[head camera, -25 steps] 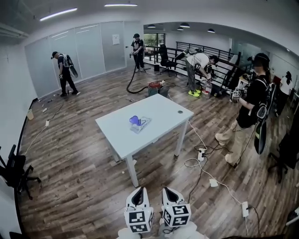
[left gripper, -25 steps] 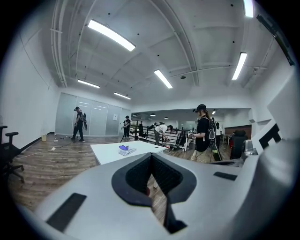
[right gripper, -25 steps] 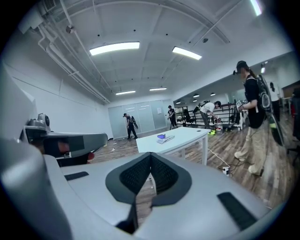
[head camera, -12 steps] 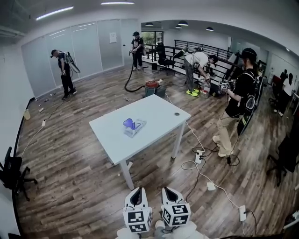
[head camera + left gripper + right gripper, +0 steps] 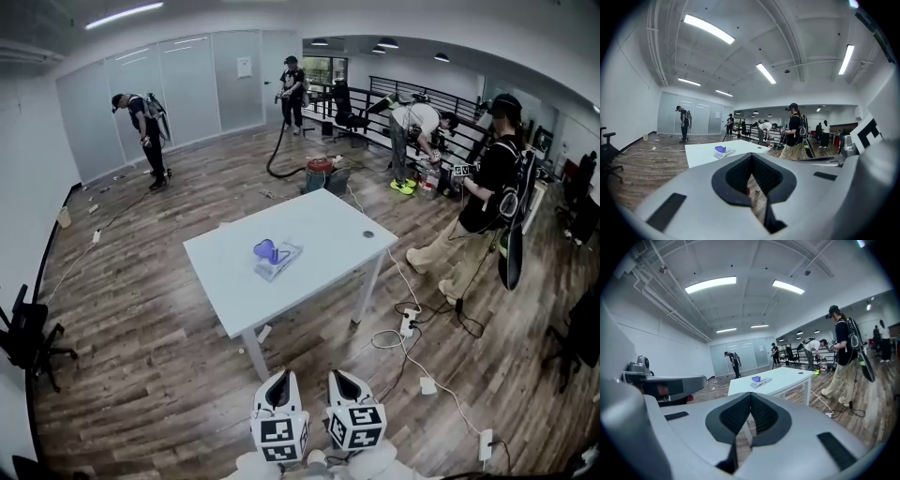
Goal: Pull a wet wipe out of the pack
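- Jaws of the left gripper (image 5: 751, 157) are closed, tips touching, and they hold nothing.
- The right gripper (image 5: 751, 396) is the same: its jaws are closed tip to tip and nothing is between them.
- Both grippers are held low and close to the person's body, side by side, nearly touching. Both point forward.
- The wet wipe pack (image 5: 277, 259) lies far ahead of both grippers, a little to the left of the left gripper's tip. Neither gripper is near it.
- The pack lies flat near the middle of a white table (image 5: 319, 234). A purple bit (image 5: 265, 249) sticks up on top of the pack.
- Bare wood floor (image 5: 169, 375) lies between the grippers and the table.
- A person in black (image 5: 483, 202) walks far ahead and to the right of the right gripper.
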`<state>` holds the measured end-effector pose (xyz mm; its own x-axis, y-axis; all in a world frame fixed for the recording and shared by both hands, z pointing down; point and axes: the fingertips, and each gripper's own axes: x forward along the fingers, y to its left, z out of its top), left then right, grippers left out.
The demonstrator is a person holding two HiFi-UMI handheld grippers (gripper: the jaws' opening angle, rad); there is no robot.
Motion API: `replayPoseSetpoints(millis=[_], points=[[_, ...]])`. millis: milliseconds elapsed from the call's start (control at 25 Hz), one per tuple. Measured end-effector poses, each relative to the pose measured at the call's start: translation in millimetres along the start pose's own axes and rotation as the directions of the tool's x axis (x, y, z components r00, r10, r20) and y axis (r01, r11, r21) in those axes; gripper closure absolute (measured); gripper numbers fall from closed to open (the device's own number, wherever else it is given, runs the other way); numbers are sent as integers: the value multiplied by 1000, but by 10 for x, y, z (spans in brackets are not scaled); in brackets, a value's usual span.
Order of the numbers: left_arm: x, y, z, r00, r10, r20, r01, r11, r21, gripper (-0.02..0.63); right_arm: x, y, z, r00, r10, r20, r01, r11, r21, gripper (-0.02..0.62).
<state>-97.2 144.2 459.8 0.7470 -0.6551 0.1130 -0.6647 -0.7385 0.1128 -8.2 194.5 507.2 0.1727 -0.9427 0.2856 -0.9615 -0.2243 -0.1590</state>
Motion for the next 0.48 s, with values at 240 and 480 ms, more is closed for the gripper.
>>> replayPoseSetpoints(millis=[240, 480], points=[[377, -75, -2, 1000, 7, -1, -7, 1000, 0, 609, 248, -261, 85, 1000, 10, -1, -10, 1000, -1, 586], [644, -120, -22, 1000, 27, -11, -27, 1000, 2, 608, 441, -512, 118, 1000, 17, -13, -16, 1000, 7, 586]])
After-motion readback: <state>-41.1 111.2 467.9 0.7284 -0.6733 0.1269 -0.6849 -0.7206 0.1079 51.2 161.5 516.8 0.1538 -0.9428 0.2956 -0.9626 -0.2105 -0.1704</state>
